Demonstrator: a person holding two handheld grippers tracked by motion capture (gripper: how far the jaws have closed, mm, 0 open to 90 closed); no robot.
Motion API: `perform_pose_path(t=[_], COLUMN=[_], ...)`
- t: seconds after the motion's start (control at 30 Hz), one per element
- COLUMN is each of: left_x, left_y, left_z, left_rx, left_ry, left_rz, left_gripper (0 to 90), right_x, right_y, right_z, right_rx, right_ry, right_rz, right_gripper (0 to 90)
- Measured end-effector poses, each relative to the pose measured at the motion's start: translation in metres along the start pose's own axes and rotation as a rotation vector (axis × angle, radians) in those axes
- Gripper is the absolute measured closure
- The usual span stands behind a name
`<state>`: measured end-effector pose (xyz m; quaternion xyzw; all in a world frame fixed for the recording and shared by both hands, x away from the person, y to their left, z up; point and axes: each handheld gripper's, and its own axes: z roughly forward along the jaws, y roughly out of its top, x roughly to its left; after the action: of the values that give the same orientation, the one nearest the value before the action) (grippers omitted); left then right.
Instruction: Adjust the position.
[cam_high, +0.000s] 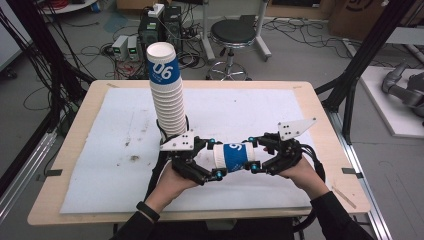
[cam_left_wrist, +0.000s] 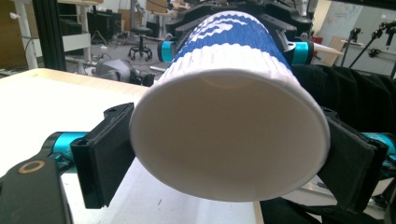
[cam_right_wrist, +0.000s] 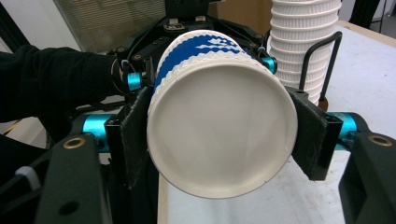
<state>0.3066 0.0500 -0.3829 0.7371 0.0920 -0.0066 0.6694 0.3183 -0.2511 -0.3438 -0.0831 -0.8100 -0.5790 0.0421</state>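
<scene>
Paper cup (cam_high: 235, 156), white ribbed with a blue printed band, lies on its side in the air just above the white mat (cam_high: 100, 150), held between the two hand-held grippers near the front edge of the wooden table (cam_high: 75, 200).

Left gripper (cam_high: 218, 161) comes in from the left. In the left gripper view its two black padded jaws stand one on each side of the cup's wide open rim (cam_left_wrist: 229, 135), and both pads touch the rim wall. The mouth of the cup faces this camera, and the rim looks slightly flattened into an oval.

Right gripper (cam_high: 253, 156) comes in from the right. In the right gripper view its padded jaws clamp the narrower bottom end (cam_right_wrist: 222, 130) of the cup from both sides, pads pressed flat against the wall. The closed base faces this camera.

Both grippers therefore hold the same cup, one at each end, with the cup's axis running roughly level between them.

Stack of nested paper cups (cam_high: 167, 95) stands upright on the mat, just behind the left gripper, inside a black wire holder (cam_right_wrist: 322, 60). The top cup carries a blue band with white numerals.

Rolling stool (cam_high: 232, 35) and cabling lie on the floor beyond the table.
</scene>
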Motion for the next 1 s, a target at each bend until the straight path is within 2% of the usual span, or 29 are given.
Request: perform_pose_path(t=[0.27, 0.37, 0.43, 0.47, 0.5, 0.6, 0.67, 0.77, 0.87, 1.0], left_x=[0.0, 0.0, -0.001, -0.001, -0.002, -0.002, -0.003, -0.004, -0.006, -0.006], left_y=[0.002, 0.005, 0.006, 0.008, 0.009, 0.011, 0.012, 0.014, 0.016, 0.017], left_z=[-0.002, -0.002, -0.002, -0.002, -0.001, 0.0, 0.001, 0.004, 0.006, 0.008], left_rx=[0.015, 0.048, 0.074, 0.094, 0.107, 0.156, 0.199, 0.264, 0.317, 0.339], left_ry=[-0.007, 0.0, 0.005, 0.01, 0.012, 0.022, 0.038, 0.052, 0.062, 0.065], left_rz=[0.011, 0.022, 0.032, 0.038, 0.045, 0.054, 0.074, 0.102, 0.121, 0.126], left_gripper=[18.1, 18.4, 18.7, 18.7, 18.8, 18.8, 19.0, 19.2, 19.3, 19.5], right_x=[0.0, 0.001, 0.001, 0.002, 0.002, 0.005, 0.009, 0.013, 0.017, 0.02], right_y=[-0.001, -0.002, -0.002, -0.002, -0.001, 0.002, 0.005, 0.007, 0.007, 0.005], right_z=[0.0, 0.001, 0.002, 0.001, 0.0, -0.002, -0.002, 0.002, 0.008, 0.019], right_rx=[0.011, 0.043, 0.068, 0.081, 0.096, 0.163, 0.213, 0.292, 0.368, 0.431], right_ry=[0.007, -0.008, -0.013, -0.036, -0.055, -0.065, -0.099, -0.136, -0.165, -0.178], right_rz=[0.014, 0.011, 0.011, 0.004, -0.013, -0.044, -0.095, -0.153, -0.19, -0.217], right_gripper=[29.8, 28.0, 22.8, 22.0, 21.5, 21.1, 21.1, 21.1, 21.2, 21.2])
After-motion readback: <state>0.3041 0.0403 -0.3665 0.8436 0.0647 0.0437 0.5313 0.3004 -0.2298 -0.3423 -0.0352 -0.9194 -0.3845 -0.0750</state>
